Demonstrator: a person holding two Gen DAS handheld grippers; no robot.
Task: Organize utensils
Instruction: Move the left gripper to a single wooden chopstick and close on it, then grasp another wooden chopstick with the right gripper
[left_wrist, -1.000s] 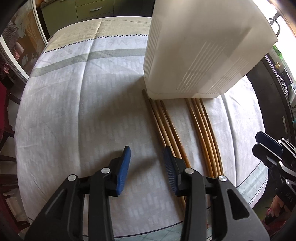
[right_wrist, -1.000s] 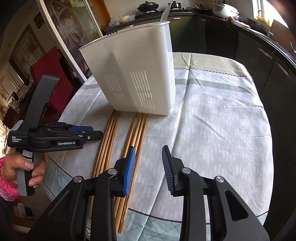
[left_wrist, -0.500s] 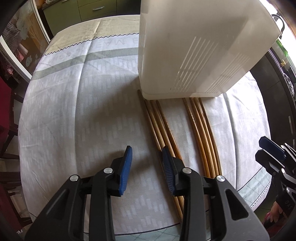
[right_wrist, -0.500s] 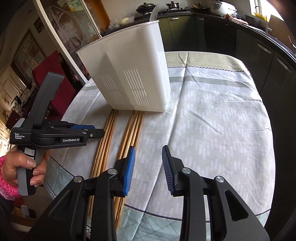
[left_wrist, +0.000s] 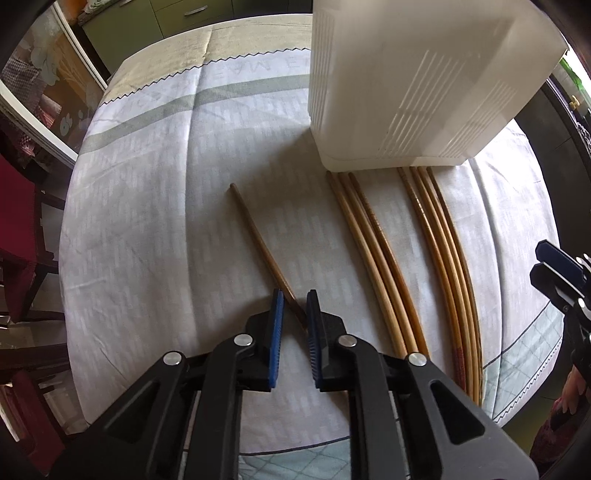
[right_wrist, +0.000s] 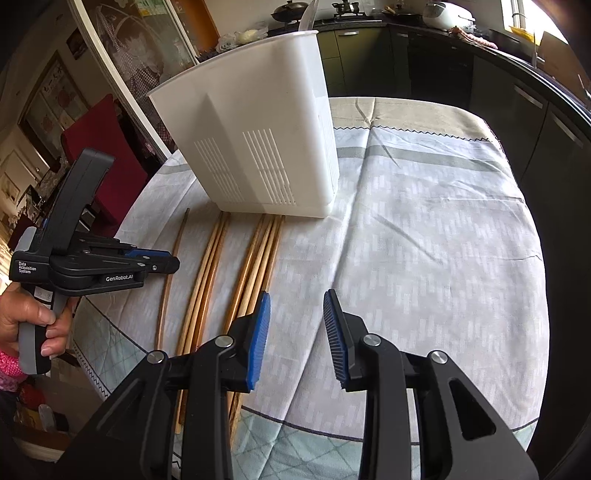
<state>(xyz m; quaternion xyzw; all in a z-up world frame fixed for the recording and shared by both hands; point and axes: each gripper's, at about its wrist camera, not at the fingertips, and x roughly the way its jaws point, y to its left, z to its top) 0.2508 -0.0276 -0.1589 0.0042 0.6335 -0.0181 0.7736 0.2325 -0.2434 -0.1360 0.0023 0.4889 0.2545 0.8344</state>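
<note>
My left gripper (left_wrist: 294, 301) is shut on one dark wooden chopstick (left_wrist: 258, 243), which points away from it, set apart to the left of the others. In the right wrist view this chopstick (right_wrist: 173, 254) passes under the left gripper (right_wrist: 162, 263). Two bundles of wooden chopsticks (left_wrist: 373, 254) (left_wrist: 447, 254) lie side by side on the cloth in front of a white slotted utensil holder (left_wrist: 410, 85). They also show in the right wrist view (right_wrist: 210, 273) (right_wrist: 258, 258), as does the holder (right_wrist: 258, 147). My right gripper (right_wrist: 296, 314) is open and empty above the cloth, right of the bundles.
The round table carries a pale patterned cloth (right_wrist: 424, 236). A red chair (right_wrist: 107, 162) stands at its far left. Dark kitchen cabinets (right_wrist: 517, 122) run behind and to the right. A knife blade (right_wrist: 308, 16) sticks up from the holder.
My left gripper has closed on one chopstick and drawn it left, away from the left bundle. My right gripper has stayed open and shifted only slightly.
</note>
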